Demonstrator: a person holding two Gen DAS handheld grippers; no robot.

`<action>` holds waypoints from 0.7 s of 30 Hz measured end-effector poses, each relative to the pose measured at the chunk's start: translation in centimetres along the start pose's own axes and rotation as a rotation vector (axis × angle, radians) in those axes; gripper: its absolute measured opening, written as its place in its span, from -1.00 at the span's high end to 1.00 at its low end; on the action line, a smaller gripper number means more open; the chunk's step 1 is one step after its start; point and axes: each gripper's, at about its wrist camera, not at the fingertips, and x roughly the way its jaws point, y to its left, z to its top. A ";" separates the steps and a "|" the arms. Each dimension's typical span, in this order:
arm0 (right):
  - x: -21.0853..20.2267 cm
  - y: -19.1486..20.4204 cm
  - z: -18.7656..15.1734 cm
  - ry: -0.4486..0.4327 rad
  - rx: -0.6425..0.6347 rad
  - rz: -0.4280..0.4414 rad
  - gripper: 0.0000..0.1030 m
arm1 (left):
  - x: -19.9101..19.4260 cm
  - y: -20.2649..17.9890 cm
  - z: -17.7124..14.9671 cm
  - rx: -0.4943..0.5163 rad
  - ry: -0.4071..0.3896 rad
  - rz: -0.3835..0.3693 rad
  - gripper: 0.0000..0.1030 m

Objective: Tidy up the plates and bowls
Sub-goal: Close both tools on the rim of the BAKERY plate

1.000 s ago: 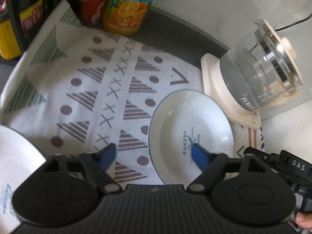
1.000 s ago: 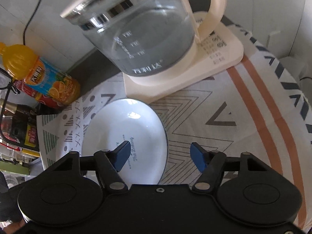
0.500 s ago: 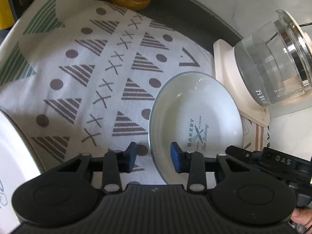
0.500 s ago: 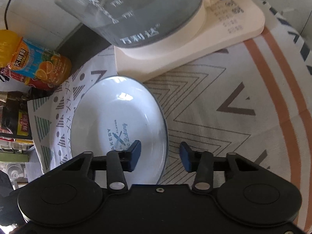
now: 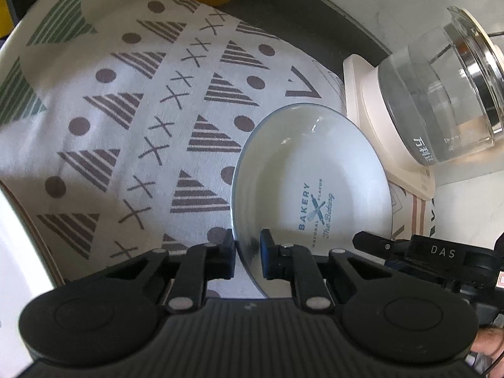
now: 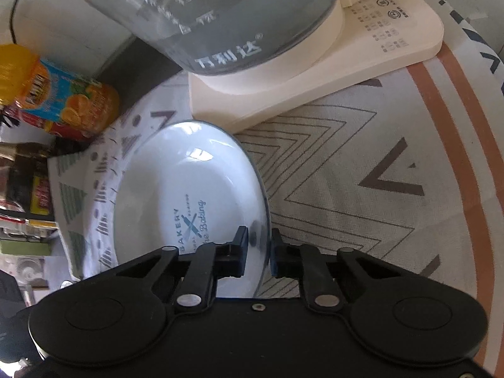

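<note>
White "Bakery" plate (image 5: 310, 186) on the patterned cloth (image 5: 132, 119) beside the kettle base (image 6: 315, 72) is clamped at opposite rims by left gripper (image 5: 247, 252) and right gripper (image 6: 259, 247), seemingly ready for a level, 2-handed lift.

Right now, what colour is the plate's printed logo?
Blue lettering on the round white ceramic plate, clearest in the left wrist view.

We're looking at a white plate (image 5: 312, 170) with a thin blue rim and blue "BAKERY / The Baking" lettering in its well. It's lying on the patterned cloth, just beside the kettle's cream base. At the far left, another white dish's (image 5: 15, 267) edge is showing.
</note>
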 end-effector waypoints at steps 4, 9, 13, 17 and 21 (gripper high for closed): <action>-1.1 0.0 -0.3 -0.032 -0.006 0.055 0.82 | -0.8 0.0 0.3 0.021 -0.031 -0.006 0.74; -1.9 1.0 -0.3 -0.057 -0.045 0.064 0.82 | -2.2 0.2 1.0 0.026 -0.065 -0.022 0.74; -2.2 1.9 -0.5 -0.073 -0.061 0.066 0.81 | -3.0 0.2 1.2 0.038 -0.082 -0.016 0.74; -2.7 2.8 -0.9 -0.090 -0.068 0.070 0.81 | -3.8 0.7 1.2 0.039 -0.095 -0.023 0.74; -3.1 3.8 -1.4 -0.105 -0.080 0.072 0.81 | -4.8 1.1 1.2 0.047 -0.108 -0.027 0.74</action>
